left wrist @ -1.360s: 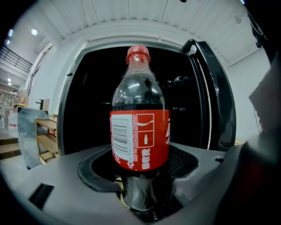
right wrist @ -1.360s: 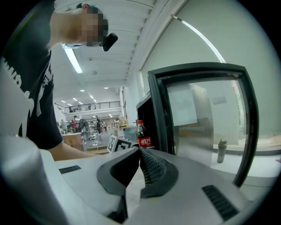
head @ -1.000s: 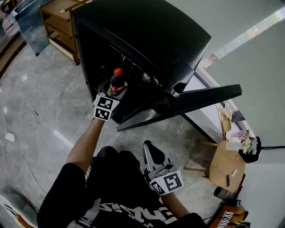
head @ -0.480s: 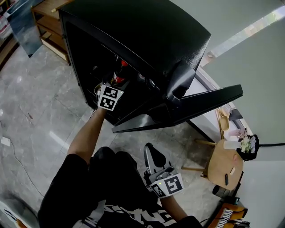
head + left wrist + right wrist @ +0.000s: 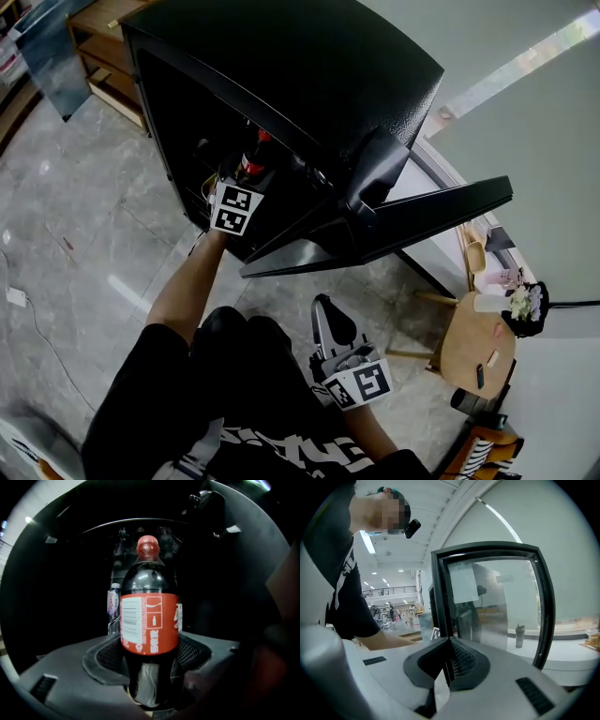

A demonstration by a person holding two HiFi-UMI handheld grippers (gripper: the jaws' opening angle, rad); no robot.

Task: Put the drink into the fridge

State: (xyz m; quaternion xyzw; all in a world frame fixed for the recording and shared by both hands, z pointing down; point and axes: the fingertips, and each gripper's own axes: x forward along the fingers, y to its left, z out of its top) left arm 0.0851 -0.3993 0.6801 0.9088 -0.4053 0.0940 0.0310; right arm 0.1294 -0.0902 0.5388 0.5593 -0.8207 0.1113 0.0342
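Observation:
A dark cola bottle (image 5: 149, 630) with a red cap and red label stands upright between the pads of my left gripper (image 5: 150, 658), which is shut on it. In the head view the cola bottle (image 5: 251, 161) and left gripper (image 5: 239, 187) reach into the open black fridge (image 5: 309, 84), the red cap just under the fridge's top edge. Behind the bottle inside the fridge stands another bottle (image 5: 114, 604) with a pale label. My right gripper (image 5: 330, 328) hangs low near the person's lap, shut with nothing in it; the right gripper (image 5: 446, 667) shows its pads pressed together.
The fridge door (image 5: 412, 220) swings open to the right, with its glass-paned door (image 5: 497, 602) ahead of my right gripper. A wooden shelf unit (image 5: 98, 56) stands at the back left. A round wooden stool (image 5: 476, 345) with small items is at the right. The floor is grey tile.
My left gripper has carried the cola bottle up and forward from in front of the fridge into its interior. The right gripper has stayed low and barely moved.

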